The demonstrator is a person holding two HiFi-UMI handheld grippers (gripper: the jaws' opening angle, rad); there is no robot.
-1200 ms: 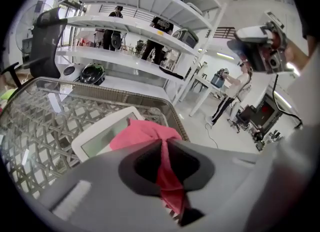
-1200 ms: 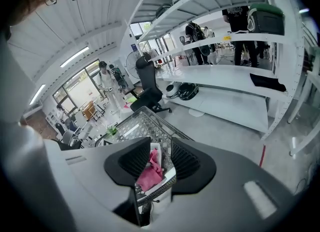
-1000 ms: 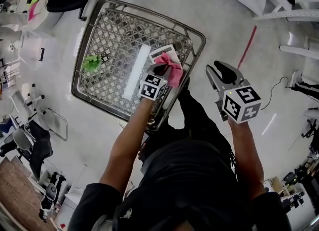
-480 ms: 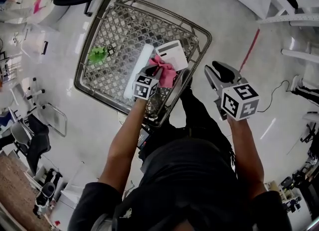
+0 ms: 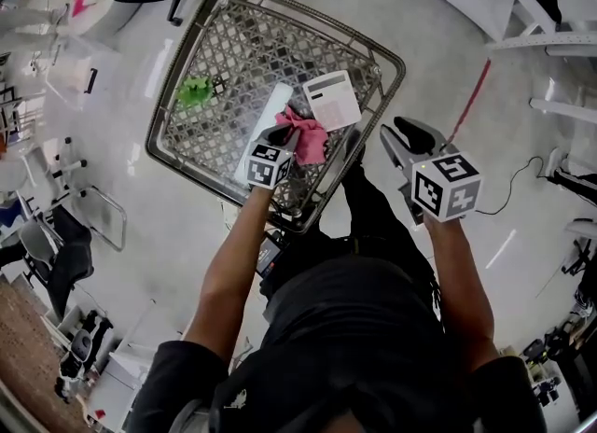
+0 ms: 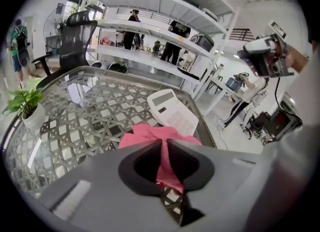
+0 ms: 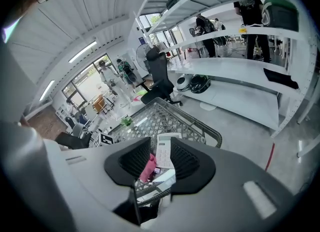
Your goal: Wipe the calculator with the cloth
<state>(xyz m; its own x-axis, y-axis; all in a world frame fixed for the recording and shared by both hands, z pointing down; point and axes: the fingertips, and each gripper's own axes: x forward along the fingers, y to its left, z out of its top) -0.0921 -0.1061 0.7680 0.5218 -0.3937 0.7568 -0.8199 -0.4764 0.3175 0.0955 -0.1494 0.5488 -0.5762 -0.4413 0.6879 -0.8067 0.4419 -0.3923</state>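
A white calculator (image 5: pixel 331 98) lies on the metal lattice table (image 5: pixel 233 39) near its right corner; it also shows just past the cloth in the left gripper view (image 6: pixel 172 112). My left gripper (image 5: pixel 291 137) is shut on a pink cloth (image 5: pixel 308 134), which hangs bunched between the jaws (image 6: pixel 162 158), just to the near left of the calculator. My right gripper (image 5: pixel 403 132) hovers off the table's right edge, over the floor, open with nothing in it. Through its jaws (image 7: pixel 161 142) the calculator (image 7: pixel 162 152) and the cloth (image 7: pixel 148 168) show far off.
A long white bar (image 5: pixel 266 114) lies on the table left of the cloth, with a small green plant (image 5: pixel 194 92) in a pot further left. A red line (image 5: pixel 469 100) runs on the floor at the right. White shelving (image 6: pixel 165 51) stands beyond the table.
The cloth lay over the calculator a second ago; my left gripper has drawn it off toward me and to the left, so the calculator's face is now uncovered. The right gripper shifted slightly.
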